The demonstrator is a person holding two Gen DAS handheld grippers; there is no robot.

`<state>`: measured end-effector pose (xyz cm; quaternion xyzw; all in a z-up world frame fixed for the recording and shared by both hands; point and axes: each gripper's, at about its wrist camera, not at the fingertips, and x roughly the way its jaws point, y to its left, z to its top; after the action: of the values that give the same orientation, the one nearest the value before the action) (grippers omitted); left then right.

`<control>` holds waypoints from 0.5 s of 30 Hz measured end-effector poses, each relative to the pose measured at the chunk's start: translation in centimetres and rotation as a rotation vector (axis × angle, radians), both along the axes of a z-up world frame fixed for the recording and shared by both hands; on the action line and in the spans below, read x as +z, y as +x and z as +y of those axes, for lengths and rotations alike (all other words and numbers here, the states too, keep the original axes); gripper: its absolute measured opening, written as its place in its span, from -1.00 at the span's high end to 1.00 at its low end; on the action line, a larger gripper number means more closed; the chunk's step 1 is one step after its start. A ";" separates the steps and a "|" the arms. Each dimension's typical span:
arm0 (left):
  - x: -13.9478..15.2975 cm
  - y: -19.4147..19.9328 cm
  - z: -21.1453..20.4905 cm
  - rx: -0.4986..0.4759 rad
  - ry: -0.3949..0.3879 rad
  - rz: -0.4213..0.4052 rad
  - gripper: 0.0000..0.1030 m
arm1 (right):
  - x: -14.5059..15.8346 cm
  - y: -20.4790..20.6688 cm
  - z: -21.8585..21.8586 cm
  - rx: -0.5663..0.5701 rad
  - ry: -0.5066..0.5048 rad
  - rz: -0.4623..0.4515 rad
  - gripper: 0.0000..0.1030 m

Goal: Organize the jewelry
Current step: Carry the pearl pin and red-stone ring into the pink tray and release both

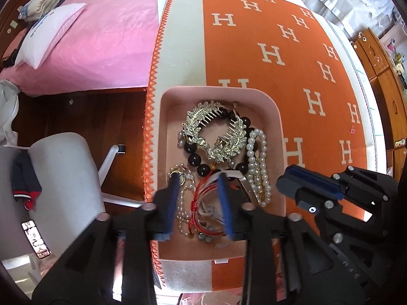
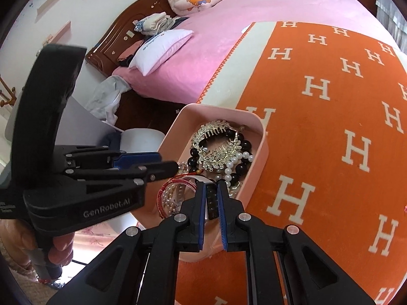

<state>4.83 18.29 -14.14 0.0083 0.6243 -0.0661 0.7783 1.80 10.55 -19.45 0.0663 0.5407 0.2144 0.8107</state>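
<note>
1. Two grippers work at one pink tray [image 1: 162, 152] that sits on the near left corner of an orange blanket [image 1: 254, 58] with white H letters.
2. Your left gripper [image 1: 198, 185] is down inside the tray, jaws spread wide. Red cord [image 1: 197, 203] and a thin pearl chain [image 1: 183, 203] lie in the gap between its fingers; the pictures do not show either pad touching them.
3. Your right gripper [image 2: 212, 188] has its jaws nearly together around a dark ridged piece [image 2: 211, 200], gripping it over the tray's near right side. What that piece is, you cannot tell.
4. Farther into the tray lie a silver leaf comb [image 1: 216, 129], black beads [image 1: 195, 158] looped under it, and a white pearl strand [image 1: 258, 157] along the right wall.
5. From the left wrist view you see the tray from above: all the jewelry is laid out, and the right gripper [image 1: 309, 185] sits beside the tray's right wall, its pads seen side-on.
6. From the right wrist view you see what the other hides: the dark piece between the right fingers, and the left gripper [image 2: 162, 162] reaching in from the left, with your left hand [image 2: 54, 251] on its handle.
7. That same view also shows a pink bed [image 2: 229, 38] beyond the blanket; the left view adds a grey chair [image 1: 63, 167] to the tray's left.
</note>
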 end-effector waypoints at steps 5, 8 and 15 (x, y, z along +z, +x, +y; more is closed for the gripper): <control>0.2 -0.5 -0.5 -0.013 -0.003 -0.007 0.21 | 0.9 -0.6 -1.4 -0.043 -0.002 -0.024 0.81; 0.4 -0.8 -0.9 -0.025 -0.009 -0.009 0.21 | 1.1 -1.0 -2.3 -0.070 -0.016 -0.030 0.81; 1.0 -1.1 -3.2 -0.082 -0.017 -0.029 0.21 | 1.4 -2.2 -4.9 -0.145 -0.033 -0.041 0.81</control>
<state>3.71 15.09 -13.17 0.0282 0.6115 -0.1028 0.7840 -0.42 5.68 -18.09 0.0876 0.5213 0.1474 0.8359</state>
